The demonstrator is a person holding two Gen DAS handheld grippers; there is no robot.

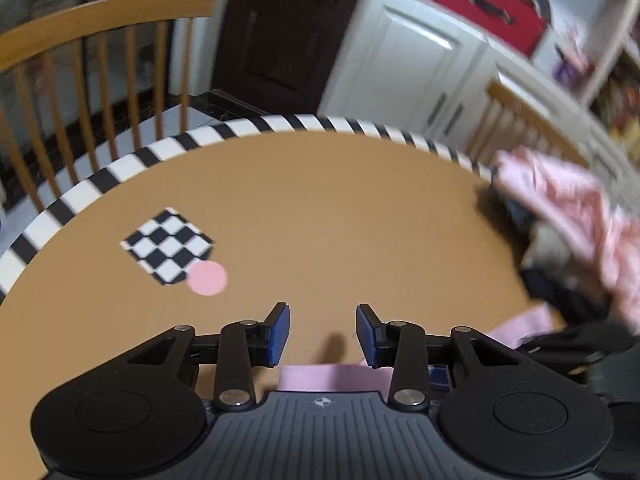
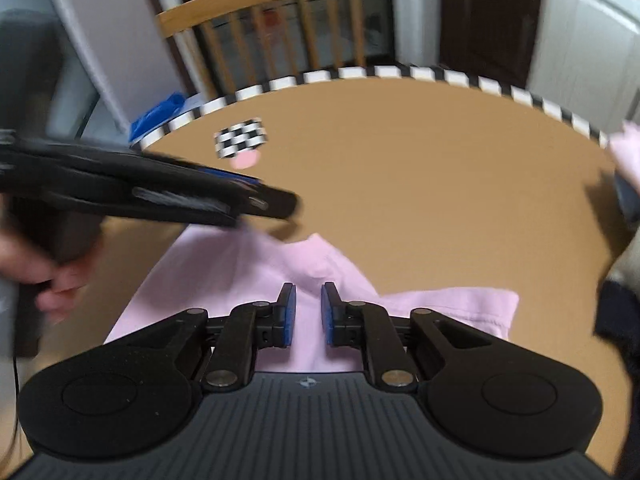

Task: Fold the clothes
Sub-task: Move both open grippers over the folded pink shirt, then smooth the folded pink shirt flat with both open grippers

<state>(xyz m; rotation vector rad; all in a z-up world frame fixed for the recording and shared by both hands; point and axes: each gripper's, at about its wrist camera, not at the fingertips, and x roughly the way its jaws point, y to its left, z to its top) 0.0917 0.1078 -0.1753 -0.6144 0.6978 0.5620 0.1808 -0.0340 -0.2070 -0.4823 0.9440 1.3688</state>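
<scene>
The left gripper point(image 1: 322, 334) hung over the brown table point(image 1: 340, 208) with its blue pads point(image 1: 280, 332) clearly apart and nothing between them; it was released. Just below its fingers, close to the body of the tool, an edge of the pink garment point(image 1: 332, 378) lay flat on the table. Ahead of it and to its left there was a black-and-white checkered patch point(image 1: 168, 246) with a pink round sticker point(image 1: 207, 278) touching the patch's near corner. Far to its right, at the table's edge, a heap of clothes point(image 1: 568, 216) lay, pale pink on top and dark pieces under it, all blurred. Beyond the striped rim of the table point(image 1: 120, 168) stood a wooden chair point(image 1: 100, 40), and further back white cabinet doors point(image 1: 408, 52).

The right gripper point(image 2: 308, 312) was above the same pink garment point(image 2: 224, 276), which lay spread directly under and ahead of it. Its pads point(image 2: 289, 312) stood only a little apart, and I could see the pink cloth through the narrow gap, but the pads did not press on it, so this claw was not grasping. A raised fold of the cloth stood just ahead of the fingertips. To its left and ahead, the left gripper point(image 2: 280, 204) reached over the far edge of the garment, blurred, with the person's hand point(image 2: 48, 276) around its handle. Further ahead were the checkered patch point(image 2: 240, 142) and the sticker point(image 2: 246, 160). At its far right the clothes heap point(image 2: 624, 152) showed only partly.
</scene>
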